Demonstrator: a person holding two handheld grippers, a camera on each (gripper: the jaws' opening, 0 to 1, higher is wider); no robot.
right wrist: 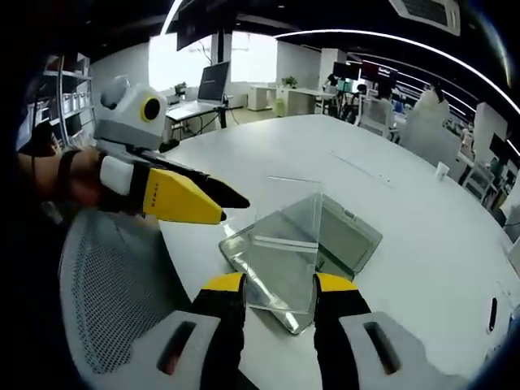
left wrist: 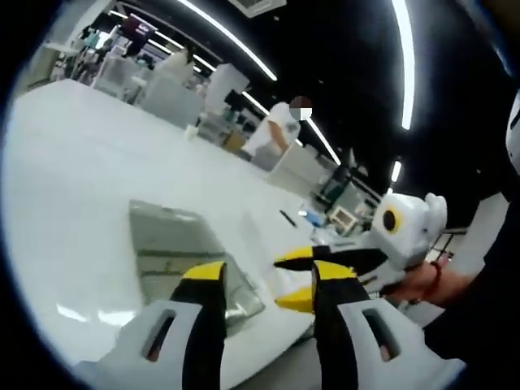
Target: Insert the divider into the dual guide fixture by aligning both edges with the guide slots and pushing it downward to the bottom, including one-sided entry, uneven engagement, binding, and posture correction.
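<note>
Divider (right wrist: 286, 244): clear rigid sheet, upright between the right gripper (right wrist: 279, 286) jaws, over the fixture (right wrist: 345, 240) on the white table (right wrist: 422, 195).
Handling: looks light, stiff, slick; likely scratches or cracks if forced; best held by its edges.
Orientation: long axis roughly vertical, face toward the camera.
Right gripper: closed on the divider's lower edge.
Left gripper (left wrist: 268, 284): jaws apart, holding nothing, just beside the fixture.

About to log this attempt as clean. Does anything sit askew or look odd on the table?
Yes. The clear divider stands between the right gripper jaws, leaning over a flat clear plate near the white table edge. I cannot make out any guide slots around it. The left gripper hovers beside it, apart.
</note>
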